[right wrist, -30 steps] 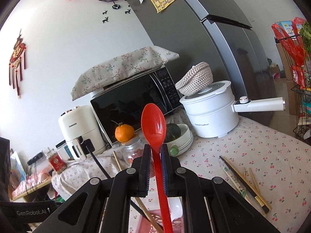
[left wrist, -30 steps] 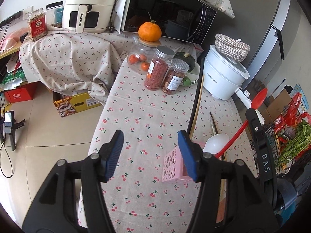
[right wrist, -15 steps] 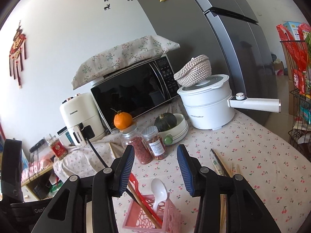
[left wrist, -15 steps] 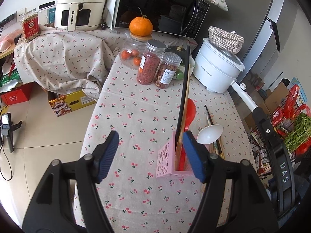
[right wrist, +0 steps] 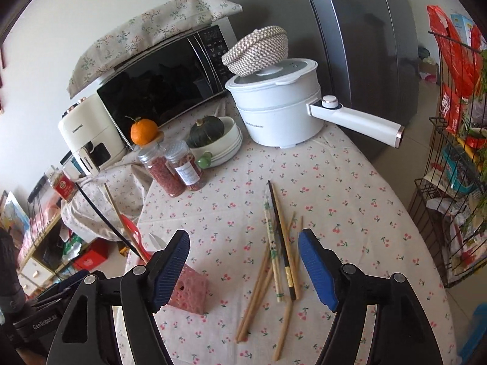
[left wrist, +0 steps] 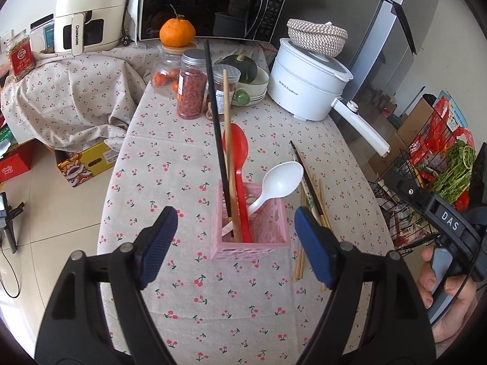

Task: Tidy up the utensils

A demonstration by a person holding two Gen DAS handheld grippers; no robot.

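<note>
"CHANGHONG" printed on top front of cream air fryer [left wrist: 88,9], at 11 o'clock in left wrist view; same word runs vertically on its drawer handle [left wrist: 76,35]. "DAS" on white tag on the right gripper's black body [left wrist: 450,220], 3 o'clock. "GenRobot.AI" on black housing [right wrist: 44,322], 8 o'clock, right wrist view. Other labels unreadable.
</note>
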